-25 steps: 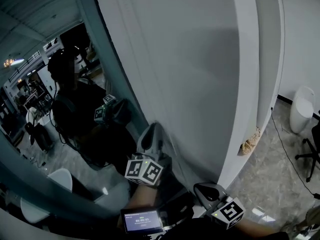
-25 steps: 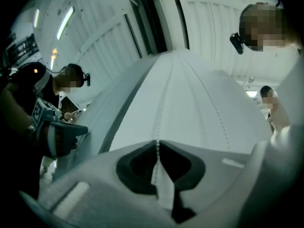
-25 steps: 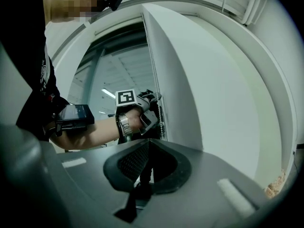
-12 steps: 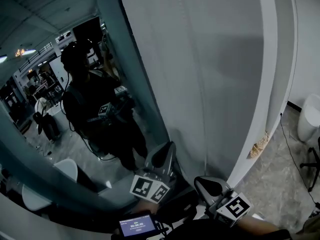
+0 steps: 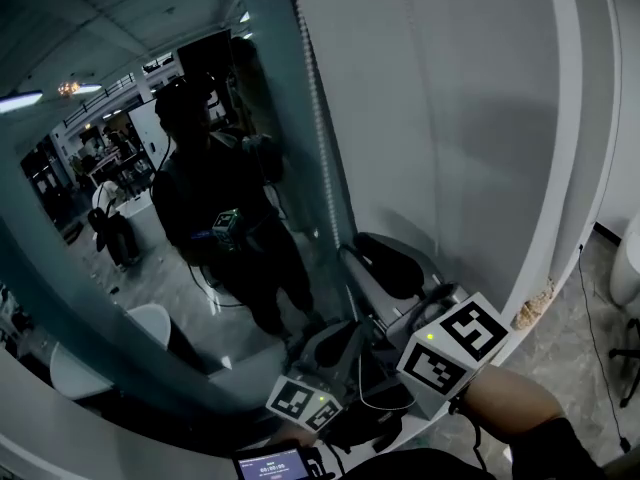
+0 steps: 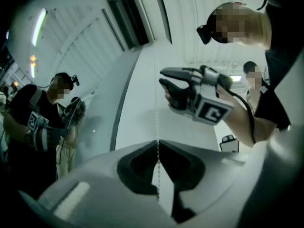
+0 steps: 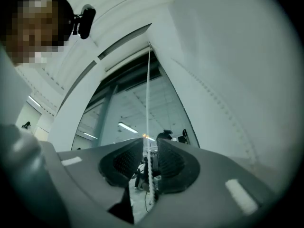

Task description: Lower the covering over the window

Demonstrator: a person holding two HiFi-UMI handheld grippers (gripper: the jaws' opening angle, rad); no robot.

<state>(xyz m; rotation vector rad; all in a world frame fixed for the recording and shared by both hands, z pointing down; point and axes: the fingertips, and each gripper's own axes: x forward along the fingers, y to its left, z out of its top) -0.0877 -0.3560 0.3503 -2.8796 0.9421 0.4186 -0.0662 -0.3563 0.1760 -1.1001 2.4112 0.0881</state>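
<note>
Mid-pull, it seems: the left gripper (image 6: 158,144) pinches the thin white beaded cord (image 6: 156,122). The right gripper (image 7: 149,144) straddles it higher, jaws apart; next it should clamp, then pull.

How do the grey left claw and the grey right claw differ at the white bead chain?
The grey left claw is shut on the white bead chain; the grey right claw has its jaws slightly apart around it. In the head view the right claw is higher than the left claw. Both have the chain between their jaws.
</note>
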